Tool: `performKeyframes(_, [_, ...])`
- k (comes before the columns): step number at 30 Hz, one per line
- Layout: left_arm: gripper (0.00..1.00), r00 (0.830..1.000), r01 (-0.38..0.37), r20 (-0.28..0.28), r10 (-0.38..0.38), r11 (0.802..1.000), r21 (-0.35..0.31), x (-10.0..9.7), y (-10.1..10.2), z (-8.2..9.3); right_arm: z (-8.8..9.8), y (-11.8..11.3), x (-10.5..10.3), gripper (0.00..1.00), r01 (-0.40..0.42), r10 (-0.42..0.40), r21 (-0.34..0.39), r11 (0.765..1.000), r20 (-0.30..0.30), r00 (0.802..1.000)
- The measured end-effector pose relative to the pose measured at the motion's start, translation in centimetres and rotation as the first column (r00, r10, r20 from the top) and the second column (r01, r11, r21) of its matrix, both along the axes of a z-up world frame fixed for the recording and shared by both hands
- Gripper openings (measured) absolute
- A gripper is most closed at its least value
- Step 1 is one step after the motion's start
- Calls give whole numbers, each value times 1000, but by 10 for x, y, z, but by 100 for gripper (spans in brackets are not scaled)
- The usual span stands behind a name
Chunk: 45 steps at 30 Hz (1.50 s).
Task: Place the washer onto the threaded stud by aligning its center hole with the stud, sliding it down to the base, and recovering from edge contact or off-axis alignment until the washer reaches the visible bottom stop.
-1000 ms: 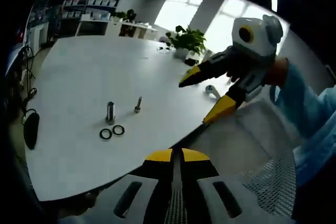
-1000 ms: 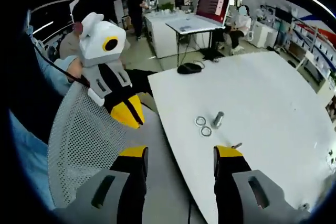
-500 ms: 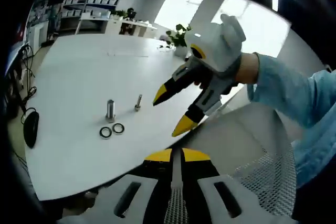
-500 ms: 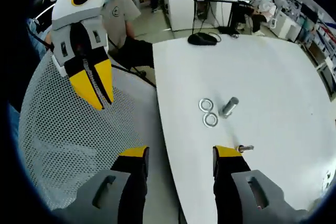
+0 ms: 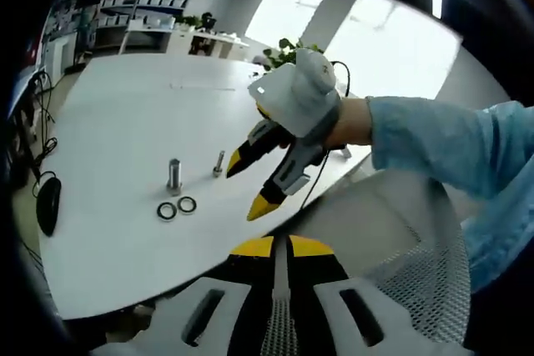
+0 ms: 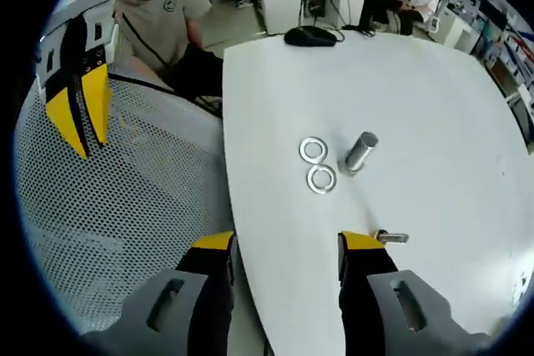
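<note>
Two flat metal washers (image 5: 167,211) (image 5: 187,204) lie side by side on the white table (image 5: 108,122). Behind them stand a thick metal cylinder (image 5: 173,175) and a slimmer threaded stud (image 5: 219,162). My right gripper (image 5: 246,189) hovers open over the table's near edge, just right of the stud, nothing between its fingers. In the right gripper view its jaws (image 6: 288,243) frame the table edge; the washers (image 6: 313,150) (image 6: 321,179) and cylinder (image 6: 360,152) lie ahead, the stud (image 6: 392,238) beside the right jaw. My left gripper (image 5: 279,246) is shut and empty, held off the table over a chair (image 6: 93,149).
A grey mesh chair (image 5: 417,273) (image 6: 125,206) stands against the table's near edge. A black mouse (image 5: 50,204) (image 6: 310,35) lies on the table beyond the parts. A person (image 6: 158,22) sits past the chair. A potted plant (image 5: 288,56) stands at the far side.
My right gripper has swung in from the right and down over the table edge, ending close to the stud. The left gripper has held still and shut.
</note>
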<state>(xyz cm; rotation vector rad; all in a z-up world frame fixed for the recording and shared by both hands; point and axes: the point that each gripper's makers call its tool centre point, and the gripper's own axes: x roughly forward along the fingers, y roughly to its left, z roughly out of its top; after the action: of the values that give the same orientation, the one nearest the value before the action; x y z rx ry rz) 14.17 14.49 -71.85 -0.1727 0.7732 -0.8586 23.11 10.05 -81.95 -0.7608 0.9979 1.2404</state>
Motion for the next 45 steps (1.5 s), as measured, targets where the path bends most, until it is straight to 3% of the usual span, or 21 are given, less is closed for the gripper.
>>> performKeyframes(3, [3,1000,-2,-2,2,1000,2,0,0,0,0,10,-5,49,40,-37,47,998,-63,997])
performKeyframes(7, [3,1000,-10,1,10,1000,-2,1,1,0,-9,13,3,49,57,-55,39,998,-51,997])
performKeyframes(13, [3,1000,-13,-1,13,1000,-4,1,1,0,-24,15,14,47,4,-4,-22,1000,-2,1000])
performKeyframes(19, [3,1000,-17,-5,17,1000,-4,1,2,0,-36,17,15,47,-13,10,-62,998,-40,999])
performKeyframes(26, [3,1000,-15,-9,15,1000,-4,2,2,0,-41,37,30,47,-10,10,-41,999,-14,1000])
performKeyframes(32, [3,1000,-12,-15,12,1000,-4,0,1,-1,-50,43,40,46,-16,16,-65,998,1,1000])
performKeyframes(36, [3,1000,-11,-17,11,1000,-4,0,1,-1,-54,43,38,35,-40,38,-74,996,-27,999])
performKeyframes(45, [3,1000,-12,-15,12,1000,-6,1,1,0,-59,39,41,36,-74,74,-135,988,-6,997])
